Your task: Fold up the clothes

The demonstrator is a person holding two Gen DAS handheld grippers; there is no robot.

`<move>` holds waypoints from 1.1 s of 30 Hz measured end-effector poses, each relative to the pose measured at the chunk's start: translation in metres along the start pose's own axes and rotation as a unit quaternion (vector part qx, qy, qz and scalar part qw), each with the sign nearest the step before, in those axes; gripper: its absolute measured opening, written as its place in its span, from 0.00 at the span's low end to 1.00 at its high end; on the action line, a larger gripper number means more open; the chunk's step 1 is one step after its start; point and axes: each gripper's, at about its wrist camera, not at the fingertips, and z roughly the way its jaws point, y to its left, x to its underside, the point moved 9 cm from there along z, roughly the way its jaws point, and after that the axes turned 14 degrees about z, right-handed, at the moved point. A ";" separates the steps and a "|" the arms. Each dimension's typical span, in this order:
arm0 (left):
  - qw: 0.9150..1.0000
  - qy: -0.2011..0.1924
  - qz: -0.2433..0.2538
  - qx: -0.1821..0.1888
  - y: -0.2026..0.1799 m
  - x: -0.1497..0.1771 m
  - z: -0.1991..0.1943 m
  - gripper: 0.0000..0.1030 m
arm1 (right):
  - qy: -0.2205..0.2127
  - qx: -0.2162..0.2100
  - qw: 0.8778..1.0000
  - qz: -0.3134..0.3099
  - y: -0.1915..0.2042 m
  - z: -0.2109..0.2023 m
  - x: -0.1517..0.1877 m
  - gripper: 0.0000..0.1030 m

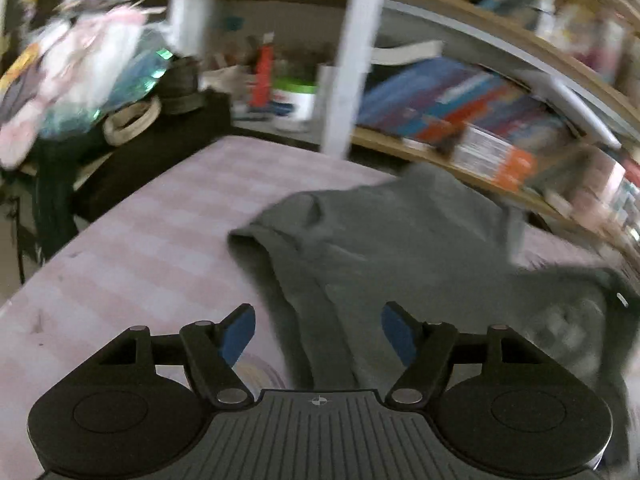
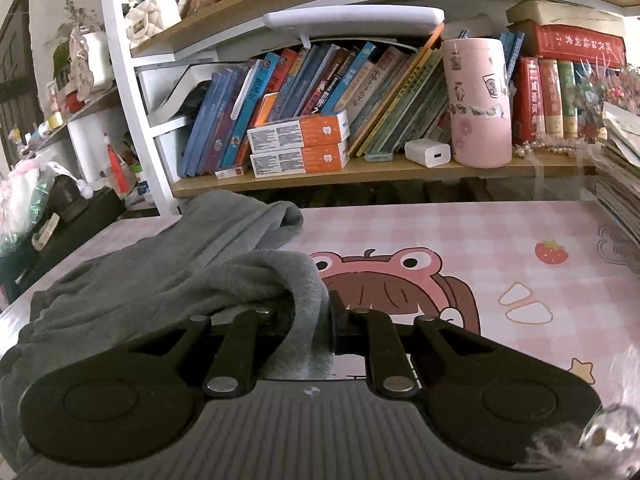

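Here, line by line, with the desk mat as the landmark:

Surface: a pink checked desk mat (image 2: 460, 232) covers the tabletop; it bears a cartoon of a girl in a frog-eyed hat (image 2: 384, 276), a strawberry (image 2: 551, 252) and a small star (image 2: 582, 368).

Garment: a grey fleece-lined garment (image 2: 132, 280) lies crumpled over the mat's left half in the right wrist view, one rounded end (image 2: 280, 216) reaching toward the mat's far edge. What kind of garment it is cannot be told.

Right gripper: the right gripper (image 2: 320, 320) has its jaws pressed together on a fold of the grey cloth, the fuzzy inner side turned outward and draped over the left finger.

Left gripper: the left gripper (image 1: 318, 334) stands with its jaws wide apart, blue pads (image 1: 239, 334) bare, nothing between them; the grey cloth (image 1: 400, 248) lies on the mat just beyond and beneath the fingertips. This view is smeared by motion blur.

Behind the mat: a wooden shelf (image 2: 360, 170) runs along the far edge, packed with leaning books (image 2: 304, 84), two stacked orange-and-white boxes (image 2: 298, 148), a white charger block (image 2: 428, 153) and a pink patterned cylinder (image 2: 480, 104).

Above that shelf: a second shelf carries more books and a white quilted handbag with a pearl handle (image 2: 152, 12).

Right of the mat: a stack of papers and books (image 2: 620, 184) at the edge.

Left of the mat: a dark object (image 2: 76, 208) and a heap of pale plastic-wrapped clutter (image 1: 80, 72), too blurred to name.
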 end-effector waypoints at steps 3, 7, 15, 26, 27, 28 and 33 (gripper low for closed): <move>0.999 0.024 -0.030 0.004 0.006 0.002 0.028 0.64 | 0.000 -0.003 1.000 0.001 0.000 -0.001 -0.001 0.14; 0.999 0.038 -0.023 0.026 0.004 0.003 0.047 0.28 | 0.003 -0.003 1.000 -0.002 0.000 -0.002 0.000 0.14; 0.982 0.052 0.132 -0.128 0.059 -0.043 0.077 0.18 | 0.055 -0.116 0.991 -0.036 0.045 -0.008 0.019 0.17; 0.944 -0.031 0.307 -0.114 -0.047 -0.070 0.048 0.27 | 0.076 -0.082 0.974 -0.197 0.090 -0.003 0.064 0.32; 0.950 -0.033 0.301 -0.082 -0.057 -0.062 0.040 0.27 | 0.070 -0.072 0.976 -0.192 0.084 -0.003 0.060 0.36; 0.956 -0.033 0.288 -0.057 -0.064 -0.054 0.031 0.27 | 0.062 -0.063 0.978 -0.189 0.080 -0.004 0.056 0.42; 0.989 -0.020 0.143 -0.008 -0.022 -0.019 -0.007 0.27 | 0.026 -0.024 0.979 -0.203 0.064 -0.009 0.041 0.50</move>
